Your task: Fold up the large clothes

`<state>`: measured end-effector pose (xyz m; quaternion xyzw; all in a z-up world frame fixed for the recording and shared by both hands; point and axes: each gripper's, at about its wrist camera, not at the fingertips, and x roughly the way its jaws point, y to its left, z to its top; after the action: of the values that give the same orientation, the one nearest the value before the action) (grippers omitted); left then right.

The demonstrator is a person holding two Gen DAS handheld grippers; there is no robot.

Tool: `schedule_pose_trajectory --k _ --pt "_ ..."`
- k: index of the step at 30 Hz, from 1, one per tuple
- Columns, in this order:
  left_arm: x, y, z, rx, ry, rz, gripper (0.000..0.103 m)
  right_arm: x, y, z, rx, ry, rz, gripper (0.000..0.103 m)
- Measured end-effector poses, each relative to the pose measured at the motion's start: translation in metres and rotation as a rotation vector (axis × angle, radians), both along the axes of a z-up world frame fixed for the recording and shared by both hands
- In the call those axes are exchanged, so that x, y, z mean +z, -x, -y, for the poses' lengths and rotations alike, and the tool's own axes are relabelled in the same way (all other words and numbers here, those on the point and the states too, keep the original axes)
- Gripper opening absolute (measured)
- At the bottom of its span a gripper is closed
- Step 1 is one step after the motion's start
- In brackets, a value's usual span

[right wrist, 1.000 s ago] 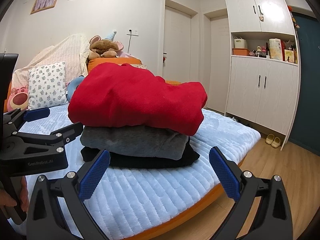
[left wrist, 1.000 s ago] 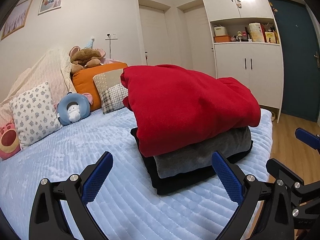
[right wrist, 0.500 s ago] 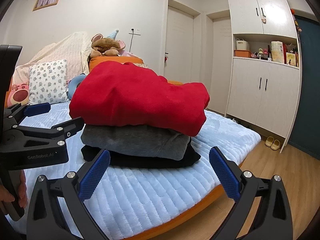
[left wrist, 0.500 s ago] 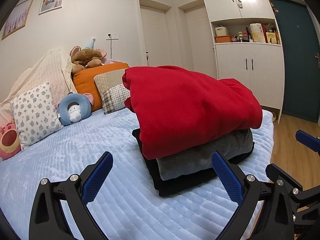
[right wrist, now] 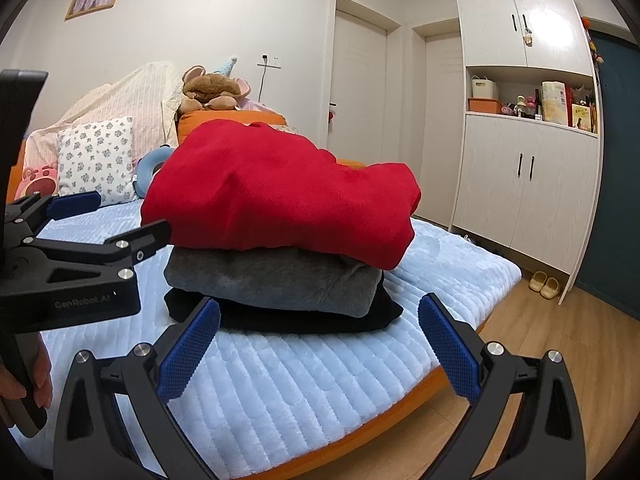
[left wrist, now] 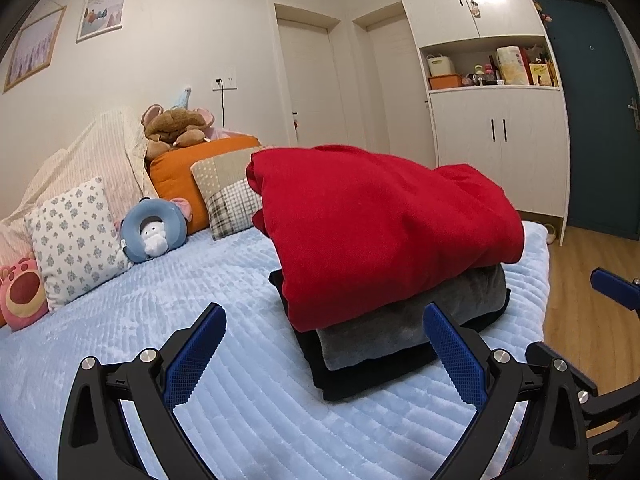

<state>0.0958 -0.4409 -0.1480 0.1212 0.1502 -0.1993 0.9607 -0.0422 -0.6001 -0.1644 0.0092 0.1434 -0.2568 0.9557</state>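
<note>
Left tongs [left wrist: 322, 354] gape empty before the stacked folded clothes [left wrist: 384, 248].

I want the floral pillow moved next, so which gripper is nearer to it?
Left. The left gripper hangs over the blue bedspread on the side of the floral pillow; the right gripper is at the bed's outer edge, the clothes stack between.

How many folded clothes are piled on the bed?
3, in one stack: the red garment on top, the grey garment in the middle, the black garment at the bottom. Thinner pieces could be hidden between.
</note>
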Motion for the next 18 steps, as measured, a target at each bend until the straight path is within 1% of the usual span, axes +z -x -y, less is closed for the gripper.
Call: schedule_pose_trajectory --k 9,13,16,18 --pt "0.004 0.000 0.003 -0.012 0.021 -0.015 0.100 0.002 0.000 0.001 -0.002 -0.010 0.012 0.098" --pt "0.002 -0.005 0.002 -0.001 0.035 -0.047 0.100 0.001 0.001 0.000 -0.003 -0.007 0.006 0.098" --pt "0.001 -0.009 0.000 -0.006 0.060 -0.074 0.100 0.001 0.001 0.001 -0.010 -0.006 0.005 0.098" --pt "0.000 -0.009 -0.002 0.004 0.065 -0.071 0.100 0.001 0.001 0.001 -0.011 -0.009 0.005 0.098"
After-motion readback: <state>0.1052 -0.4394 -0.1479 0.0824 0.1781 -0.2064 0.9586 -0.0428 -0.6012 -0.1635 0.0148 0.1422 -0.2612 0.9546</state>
